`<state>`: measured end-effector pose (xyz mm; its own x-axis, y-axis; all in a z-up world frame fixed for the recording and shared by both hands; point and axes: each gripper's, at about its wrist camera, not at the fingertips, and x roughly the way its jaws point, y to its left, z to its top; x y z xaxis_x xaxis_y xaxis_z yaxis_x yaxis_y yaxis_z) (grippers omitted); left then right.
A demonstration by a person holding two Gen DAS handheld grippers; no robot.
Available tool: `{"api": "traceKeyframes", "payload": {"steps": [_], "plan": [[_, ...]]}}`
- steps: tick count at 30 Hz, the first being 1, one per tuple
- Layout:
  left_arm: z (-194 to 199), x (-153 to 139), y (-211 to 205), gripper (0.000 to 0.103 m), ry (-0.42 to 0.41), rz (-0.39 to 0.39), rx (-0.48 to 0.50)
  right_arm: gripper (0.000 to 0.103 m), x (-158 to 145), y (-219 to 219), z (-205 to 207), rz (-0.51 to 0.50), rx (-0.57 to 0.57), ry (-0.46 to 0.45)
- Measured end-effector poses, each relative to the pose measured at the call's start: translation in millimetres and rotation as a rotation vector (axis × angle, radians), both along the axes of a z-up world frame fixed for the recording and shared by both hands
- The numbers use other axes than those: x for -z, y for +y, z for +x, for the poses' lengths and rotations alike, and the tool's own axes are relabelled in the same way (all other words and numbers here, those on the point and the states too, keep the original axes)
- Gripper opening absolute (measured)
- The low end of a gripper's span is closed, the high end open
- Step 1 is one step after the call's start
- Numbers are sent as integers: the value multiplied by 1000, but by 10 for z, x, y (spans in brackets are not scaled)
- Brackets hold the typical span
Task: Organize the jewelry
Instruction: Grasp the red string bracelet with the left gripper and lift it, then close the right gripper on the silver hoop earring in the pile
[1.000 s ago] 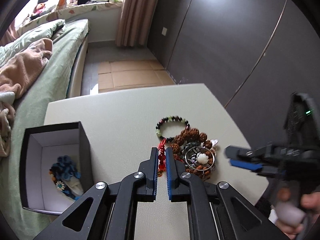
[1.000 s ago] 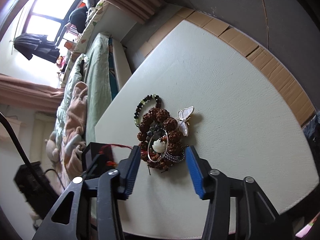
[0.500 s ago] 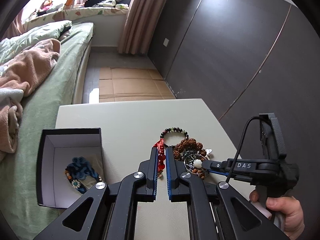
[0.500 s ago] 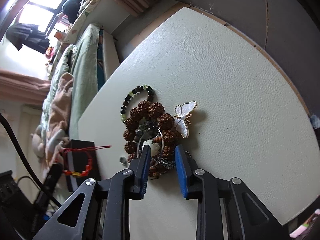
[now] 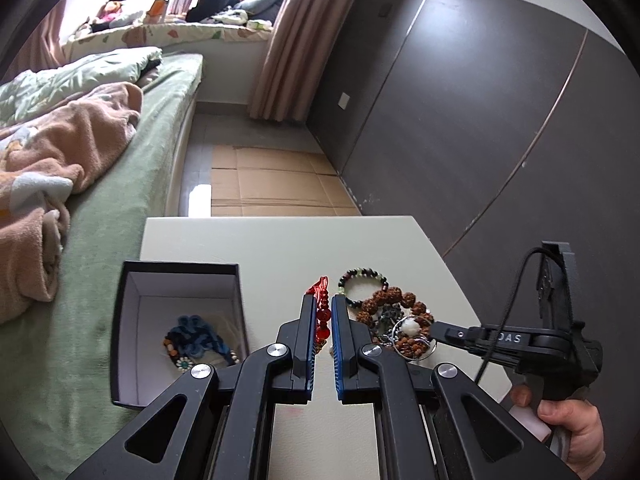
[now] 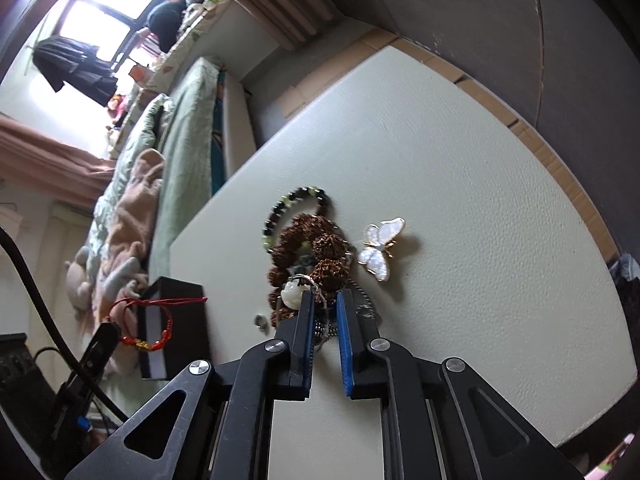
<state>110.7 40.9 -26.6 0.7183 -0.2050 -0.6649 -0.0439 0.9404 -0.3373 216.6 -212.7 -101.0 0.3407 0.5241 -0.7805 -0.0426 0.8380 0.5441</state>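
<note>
Your left hand-held gripper [image 5: 322, 320] is clamped on the red bracelet [image 5: 322, 314]; carry it to the box [image 5: 178, 332] at its left. Right hand-held gripper [image 6: 324, 308] is closing on the silver bangle [image 6: 316, 292]; lift it clear of the pile next

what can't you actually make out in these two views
- Left wrist view: the butterfly brooch is not visible; the bead pile and right gripper cover that spot.
- Left wrist view: the box near wall hides part of its floor.
- Right wrist view: whether the right gripper's closing jaws touch the silver ring; the chain beneath is too tangled.
- Right wrist view: the left gripper jaws are dark, cut off.
</note>
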Motion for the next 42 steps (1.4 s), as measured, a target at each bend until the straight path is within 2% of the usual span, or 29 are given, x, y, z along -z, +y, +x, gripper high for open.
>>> {"api": "traceKeyframes", "payload": {"steps": [2, 3, 4, 15, 16, 18, 19, 20, 24, 25, 26, 28, 31, 39, 40, 41, 42], "plan": [[-20, -4, 41, 7, -1, 1, -8, 12, -14, -14, -12, -9, 4, -1], [-25, 0, 60, 7, 2, 1, -12, 3, 7, -26, -10, -11, 6, 9], [-26, 7, 73, 7, 6, 1, -15, 2, 29, -14, -6, -16, 6, 21], [-17, 16, 125, 7, 14, 6, -13, 3, 125, -83, -44, -64, 11, 78], [-20, 17, 124, 7, 14, 8, -13, 5, 117, -74, -54, -82, 2, 74], [-28, 12, 119, 7, 14, 13, -11, 23, 101, -31, -62, -112, -29, 64], [-33, 12, 116, 7, 14, 14, -10, 41, 96, -25, -65, -111, -40, 58], [-37, 10, 114, 7, 14, 16, -10, 45, 83, -17, -75, -112, -49, 49], [-53, 16, 124, 7, 16, 19, -13, 45, 54, 9, -100, -136, -85, 12], [-56, 17, 126, 7, 16, 20, -13, 42, 59, 20, -104, -140, -89, 10], [-55, 19, 128, 7, 18, 20, -14, 32, 68, 30, -104, -144, -97, 7], [-56, 24, 125, 7, 21, 23, -13, 24, 100, 69, -99, -156, -119, 13], [-55, 19, 112, 7, 21, 28, -11, 20, 160, 124, -84, -187, -145, 21], [-62, 19, 106, 7, 23, 30, -9, 20, 178, 207, -41, -227, -185, 1], [-63, 20, 105, 7, 25, 30, -8, 15, 179, 226, -33, -228, -191, -4], [-68, 23, 100, 7, 25, 30, -8, 3, 177, 239, -29, -223, -202, -9], [-69, 24, 99, 7, 26, 31, -8, 3, 188, 260, -22, -229, -211, -6]]}}
